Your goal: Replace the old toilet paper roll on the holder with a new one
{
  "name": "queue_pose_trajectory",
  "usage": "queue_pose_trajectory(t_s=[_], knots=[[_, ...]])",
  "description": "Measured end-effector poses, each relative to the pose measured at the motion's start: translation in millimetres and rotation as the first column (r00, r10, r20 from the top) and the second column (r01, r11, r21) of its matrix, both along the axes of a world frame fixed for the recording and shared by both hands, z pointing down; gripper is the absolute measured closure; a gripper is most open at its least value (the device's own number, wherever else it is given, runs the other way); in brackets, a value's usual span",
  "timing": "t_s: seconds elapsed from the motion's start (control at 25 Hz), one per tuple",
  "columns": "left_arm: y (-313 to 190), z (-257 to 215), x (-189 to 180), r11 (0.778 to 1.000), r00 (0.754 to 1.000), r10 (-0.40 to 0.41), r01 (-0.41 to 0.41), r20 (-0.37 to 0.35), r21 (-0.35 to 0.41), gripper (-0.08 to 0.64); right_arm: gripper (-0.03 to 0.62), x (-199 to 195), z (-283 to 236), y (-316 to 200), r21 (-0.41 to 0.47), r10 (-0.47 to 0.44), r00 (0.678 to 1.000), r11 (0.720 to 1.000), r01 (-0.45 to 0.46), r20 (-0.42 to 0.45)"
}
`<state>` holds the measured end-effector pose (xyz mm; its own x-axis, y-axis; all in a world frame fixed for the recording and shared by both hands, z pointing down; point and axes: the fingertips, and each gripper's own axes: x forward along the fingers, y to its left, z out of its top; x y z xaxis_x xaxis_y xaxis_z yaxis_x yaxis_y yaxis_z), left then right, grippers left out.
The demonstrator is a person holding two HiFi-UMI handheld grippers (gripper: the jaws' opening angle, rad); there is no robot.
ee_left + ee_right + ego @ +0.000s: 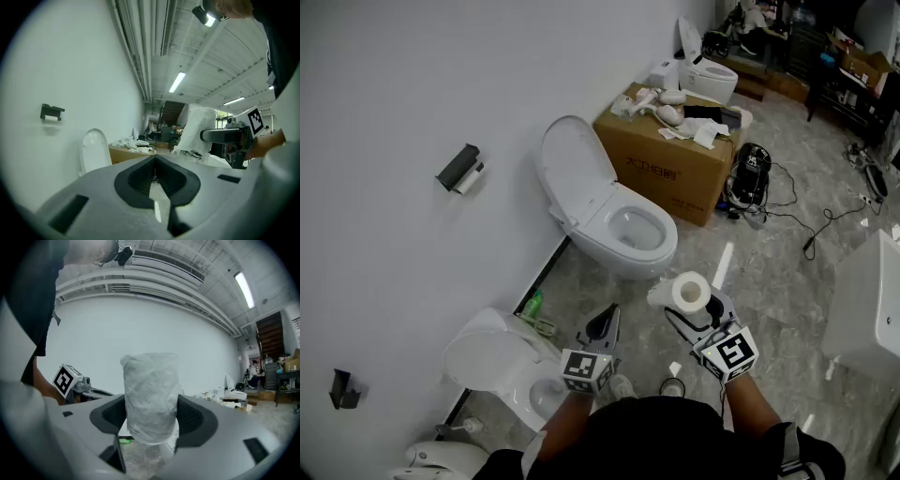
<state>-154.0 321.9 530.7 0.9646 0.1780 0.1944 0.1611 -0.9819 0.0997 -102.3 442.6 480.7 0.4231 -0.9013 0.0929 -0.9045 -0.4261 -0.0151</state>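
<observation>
right gripper (152, 414) clasps roll (150, 385), left gripper (155, 161) closed

Head view looks steeply down; gripper views look along their jaws, sharing the wall (70, 70).

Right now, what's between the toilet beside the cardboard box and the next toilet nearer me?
In head view: a small green object by the wall, between that toilet and the nearer toilet.
</observation>
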Motion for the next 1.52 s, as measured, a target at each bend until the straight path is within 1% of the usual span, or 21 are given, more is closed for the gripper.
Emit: queue_pose_trajectory(t_s=[0.2, 0.44, 0.56, 0.68, 0.88, 1.08, 1.28, 1.52], knots=[[8, -1, 4, 1.0, 1.0, -0.011, 0.011, -0.004, -0.025, 0.554, 0.285, 4, 3, 7, 0.001, -0.005, 1.0, 1.0, 0.005, -0.004], [6, -9, 3, 1.0, 1.0, -0.018, 0.018, -0.018, -0.018, 0.554, 0.285, 2, -4, 4, 0.006, -0.013, 1.0, 1.0, 0.013, -0.01], [-3, -10, 2, 0.999, 0.999, -0.026, 0.025, -0.024, -0.024, 0.554, 0.285, 4, -4, -1, 0.024, -0.006, 1.0, 1.0, 0.006, 0.011], [-15, -12, -2, 0.999, 0.999, -0.03, 0.029, -0.03, -0.026, 0.554, 0.285, 3, -9, -12, 0.056, 0.003, 1.0, 0.998, -0.005, 0.027], [-42, -12, -11, 0.999, 0.999, -0.033, 0.031, -0.04, -0.037, 0.554, 0.285, -5, -14, -40, 0.06, 0.004, 1.0, 0.998, -0.005, 0.014], [-71, -10, -22, 0.999, 0.999, -0.023, 0.021, -0.044, -0.03, 0.554, 0.285, -11, -15, -69, 0.066, 0.034, 0.999, 0.997, -0.034, 0.014], [-100, -18, -27, 0.997, 0.997, -0.04, 0.036, -0.064, -0.067, 0.554, 0.285, -7, -26, -99, 0.079, 0.033, 0.999, 0.996, -0.033, 0.002], [-127, -27, -19, 0.996, 0.994, -0.067, 0.061, -0.089, -0.068, 0.554, 0.285, 7, -26, -123, 0.089, 0.029, 1.0, 0.996, -0.03, 0.005]])
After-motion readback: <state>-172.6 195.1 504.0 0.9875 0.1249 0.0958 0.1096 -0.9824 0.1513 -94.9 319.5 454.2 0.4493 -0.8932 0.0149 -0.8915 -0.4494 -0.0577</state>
